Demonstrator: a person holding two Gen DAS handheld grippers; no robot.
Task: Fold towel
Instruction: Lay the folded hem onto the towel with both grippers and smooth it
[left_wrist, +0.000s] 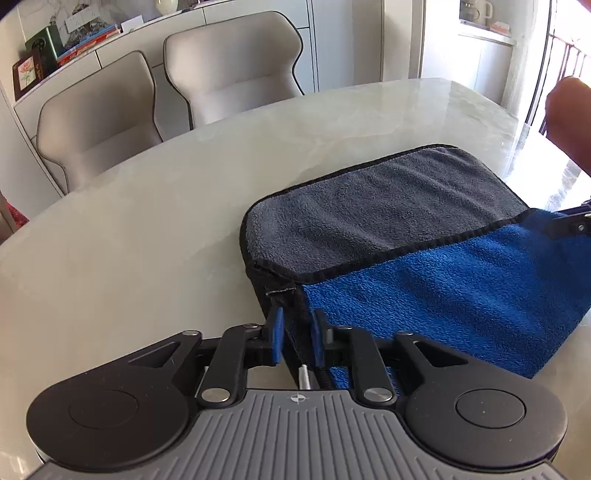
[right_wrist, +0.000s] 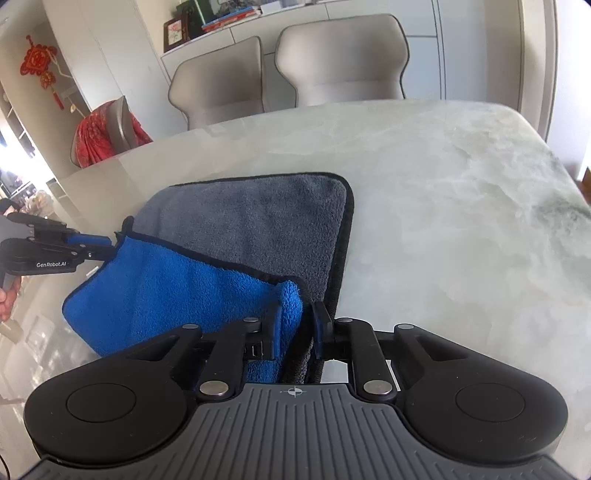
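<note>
**Both claws hold the towel's near edge over the bench**

The towel (left_wrist: 424, 258), blue on one face and grey on the other with black trim, lies partly on the marble bench (left_wrist: 129, 229), its far grey half flat and its near blue edge lifted. The left claw (left_wrist: 297, 332) is clamped on the towel's near left corner. The right claw (right_wrist: 299, 328) is closed on the bunched near right corner. Two beige chairs (right_wrist: 288, 74) stand beyond the bench.

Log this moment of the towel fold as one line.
step: mid-fold | left gripper: shut on towel corner | right gripper: shut on other near corner | far half flat on table
</note>
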